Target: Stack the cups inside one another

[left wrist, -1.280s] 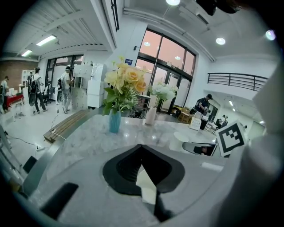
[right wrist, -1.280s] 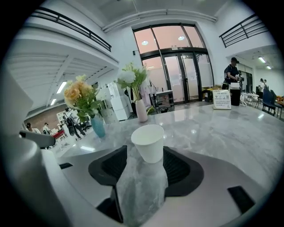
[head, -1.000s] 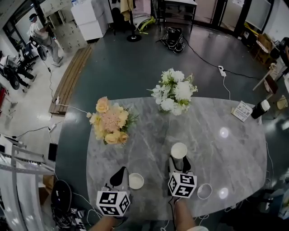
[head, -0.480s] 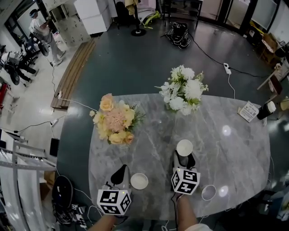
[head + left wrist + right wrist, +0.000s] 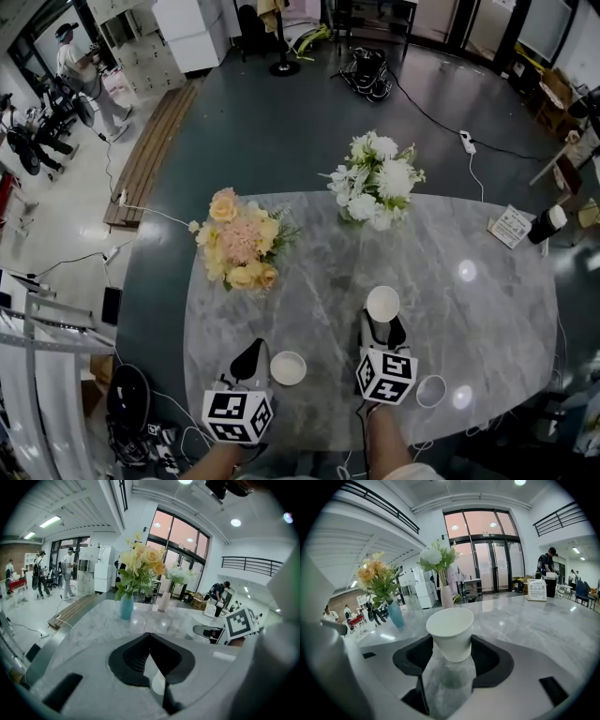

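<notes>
My right gripper [image 5: 382, 324] is shut on a white paper cup [image 5: 382, 304], upright between its black pads [image 5: 487, 654]. In the right gripper view the cup [image 5: 451, 630] seems to hang just above the marble, with a shadow under it. A second white cup [image 5: 288, 367] stands on the grey marble table [image 5: 487, 309], just right of my left gripper [image 5: 250, 351]. A third cup [image 5: 430, 391] stands near the front edge, right of the right gripper's marker cube. The left gripper [image 5: 150, 636] is shut with nothing in it.
A peach bouquet [image 5: 239, 246] in a blue vase [image 5: 126, 606] stands at the table's back left, a white bouquet [image 5: 377, 178] at the back middle. A sign card [image 5: 510, 227] and a dark bottle [image 5: 542, 225] sit at the far right edge. People stand across the room [image 5: 40, 573].
The head view has shifted a little. Both grippers and the cups keep their places, and the right gripper still holds its cup.
</notes>
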The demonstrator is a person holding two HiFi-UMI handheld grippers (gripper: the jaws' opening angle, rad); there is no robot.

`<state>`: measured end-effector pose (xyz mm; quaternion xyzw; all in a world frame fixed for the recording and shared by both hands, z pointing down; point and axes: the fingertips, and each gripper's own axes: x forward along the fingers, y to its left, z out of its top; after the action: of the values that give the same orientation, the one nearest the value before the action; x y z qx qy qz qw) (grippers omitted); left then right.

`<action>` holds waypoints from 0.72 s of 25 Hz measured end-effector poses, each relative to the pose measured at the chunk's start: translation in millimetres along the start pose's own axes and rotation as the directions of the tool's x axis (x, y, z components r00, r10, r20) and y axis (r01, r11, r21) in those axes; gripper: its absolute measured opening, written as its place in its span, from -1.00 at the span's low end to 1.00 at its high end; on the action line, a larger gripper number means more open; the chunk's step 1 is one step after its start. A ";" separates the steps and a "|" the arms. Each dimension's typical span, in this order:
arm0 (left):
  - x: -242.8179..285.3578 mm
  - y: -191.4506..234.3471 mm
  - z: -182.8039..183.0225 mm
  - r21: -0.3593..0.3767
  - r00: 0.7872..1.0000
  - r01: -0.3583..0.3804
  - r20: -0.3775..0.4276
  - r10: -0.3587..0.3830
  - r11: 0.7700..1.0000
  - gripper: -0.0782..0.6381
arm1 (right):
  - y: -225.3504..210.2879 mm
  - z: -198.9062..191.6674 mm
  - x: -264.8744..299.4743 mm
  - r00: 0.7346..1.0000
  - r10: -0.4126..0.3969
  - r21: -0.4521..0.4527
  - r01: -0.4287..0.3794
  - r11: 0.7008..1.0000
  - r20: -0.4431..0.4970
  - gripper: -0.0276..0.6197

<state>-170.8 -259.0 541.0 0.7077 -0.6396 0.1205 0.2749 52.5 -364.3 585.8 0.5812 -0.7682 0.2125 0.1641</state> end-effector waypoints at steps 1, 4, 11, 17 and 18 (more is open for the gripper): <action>-1.8 -1.7 0.4 0.000 1.000 0.001 0.003 -0.001 1.000 -0.79 | 0.3 1.4 -4.0 1.000 0.002 0.002 -0.002 1.000 0.003 -0.20; -7.5 -9.9 1.7 0.000 1.000 0.012 0.015 -0.012 1.000 -0.79 | 0.3 5.6 -17.3 1.000 0.008 0.003 -0.008 1.000 0.014 -0.20; -25.8 -35.0 -4.6 0.005 0.999 0.037 0.033 -0.038 0.999 -0.79 | -3.1 9.6 -50.4 0.999 0.016 0.008 -0.017 1.000 0.035 -0.20; -46.5 -58.3 -10.3 0.005 0.997 0.056 0.050 -0.056 0.998 -0.79 | -8.4 19.8 -85.2 0.998 0.023 0.008 -0.024 1.000 0.064 -0.20; -50.5 -62.2 -10.2 0.005 0.997 0.058 0.055 -0.059 0.998 -0.79 | -8.9 22.0 -91.9 0.997 0.025 0.008 -0.026 1.000 0.070 -0.20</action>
<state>-116.3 -209.2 508.3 0.7297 -0.6256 0.0941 0.2593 85.8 -302.1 522.4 0.5791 -0.7800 0.1974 0.1317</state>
